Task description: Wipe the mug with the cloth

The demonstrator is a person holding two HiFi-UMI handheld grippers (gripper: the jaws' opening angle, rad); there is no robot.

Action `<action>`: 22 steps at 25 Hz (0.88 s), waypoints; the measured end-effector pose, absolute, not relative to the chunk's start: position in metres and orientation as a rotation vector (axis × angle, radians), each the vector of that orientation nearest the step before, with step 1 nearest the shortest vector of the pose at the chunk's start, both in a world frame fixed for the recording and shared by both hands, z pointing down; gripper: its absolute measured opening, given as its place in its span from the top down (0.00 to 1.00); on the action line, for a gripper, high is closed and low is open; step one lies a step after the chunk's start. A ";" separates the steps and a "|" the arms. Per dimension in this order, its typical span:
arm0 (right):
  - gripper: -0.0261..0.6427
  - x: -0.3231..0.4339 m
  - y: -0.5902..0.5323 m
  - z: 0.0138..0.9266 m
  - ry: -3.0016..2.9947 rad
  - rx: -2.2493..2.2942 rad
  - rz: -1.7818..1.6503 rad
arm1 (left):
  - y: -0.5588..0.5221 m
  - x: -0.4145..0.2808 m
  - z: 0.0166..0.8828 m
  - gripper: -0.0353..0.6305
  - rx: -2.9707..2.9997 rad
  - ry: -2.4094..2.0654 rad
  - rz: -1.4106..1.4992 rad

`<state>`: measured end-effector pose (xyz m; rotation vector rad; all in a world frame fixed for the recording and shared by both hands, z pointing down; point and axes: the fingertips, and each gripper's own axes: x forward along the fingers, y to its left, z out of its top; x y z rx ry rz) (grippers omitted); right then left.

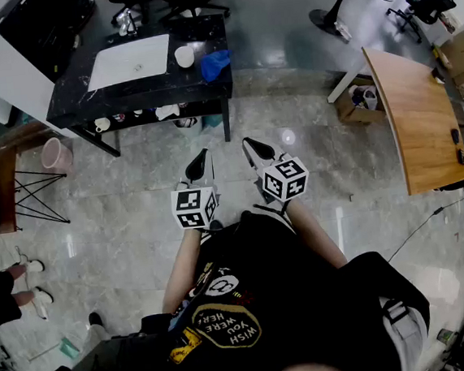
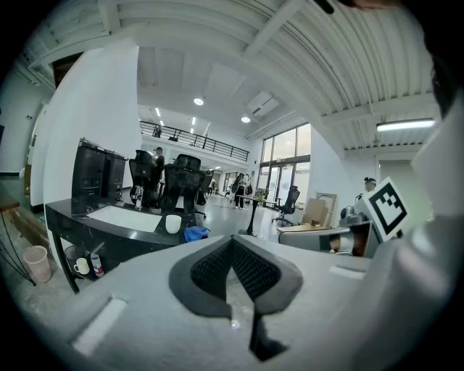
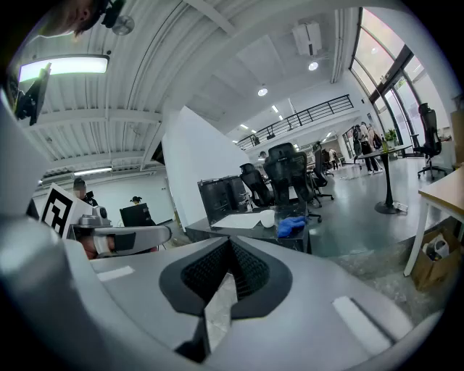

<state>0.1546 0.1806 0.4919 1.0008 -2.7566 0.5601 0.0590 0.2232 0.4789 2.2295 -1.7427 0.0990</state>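
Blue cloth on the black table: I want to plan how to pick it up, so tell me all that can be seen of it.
The blue cloth is a small, bright-blue piece of soft-looking fabric, crumpled into a loose heap rather than folded or spread. It lies on the black table near its right end in the head view, just right of the white mug; whether the two touch cannot be told. Nothing rests on it.

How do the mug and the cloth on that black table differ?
The mug is white; the cloth is blue. The mug stands upright; the cloth lies crumpled. In the head view the mug sits left of the cloth. Both rest near the right end of the table.
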 end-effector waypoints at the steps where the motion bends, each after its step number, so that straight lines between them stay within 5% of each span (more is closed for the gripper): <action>1: 0.96 0.155 0.181 0.492 -2.756 1.001 0.560 | 0.223 0.060 0.478 0.94 2.229 -1.743 0.098; 22: 0.96 0.208 0.179 0.508 -2.740 1.047 0.640 | 0.215 0.105 0.492 0.94 2.210 -1.700 0.116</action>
